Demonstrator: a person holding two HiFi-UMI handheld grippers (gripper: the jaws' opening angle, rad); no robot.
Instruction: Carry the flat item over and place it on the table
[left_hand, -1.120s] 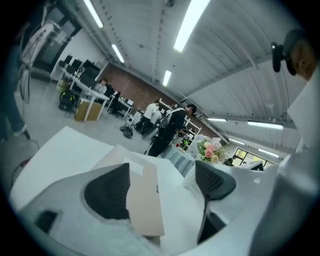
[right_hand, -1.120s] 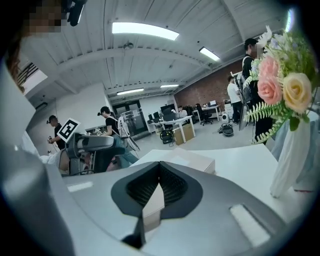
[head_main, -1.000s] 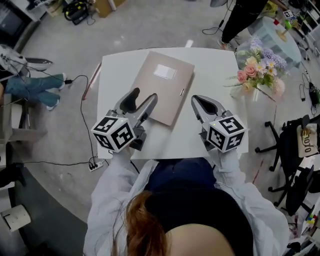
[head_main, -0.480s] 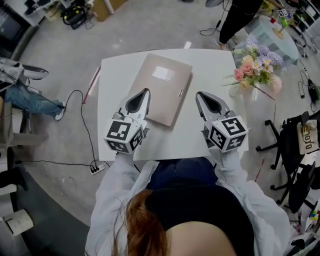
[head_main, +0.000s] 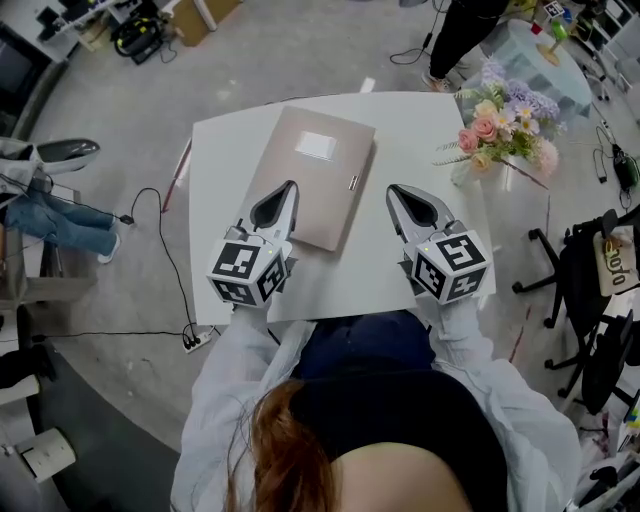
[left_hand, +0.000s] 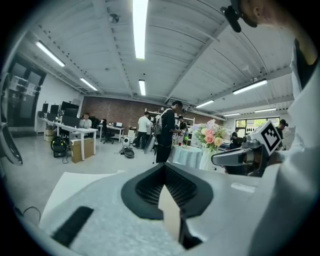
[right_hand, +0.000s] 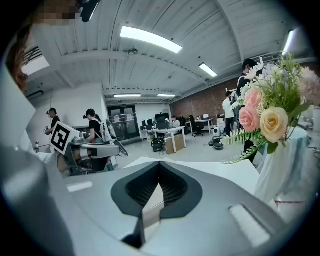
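Observation:
The flat item is a beige folder with a white label, lying flat on the white table. My left gripper is shut, its tips over the folder's near left edge; I see nothing clamped between them. In the left gripper view the jaws meet at the tip, and a strip of beige shows through the gap behind. My right gripper is shut too and hovers over bare table, just right of the folder. Its jaws are closed with nothing held.
A vase of pink and purple flowers stands at the table's far right corner. A black office chair is off the right side. Cables run over the floor at left. A person stands beyond the table.
The left gripper's jaws, open a second ago at the folder's near edge, have closed. The right gripper has stayed shut and barely moved.

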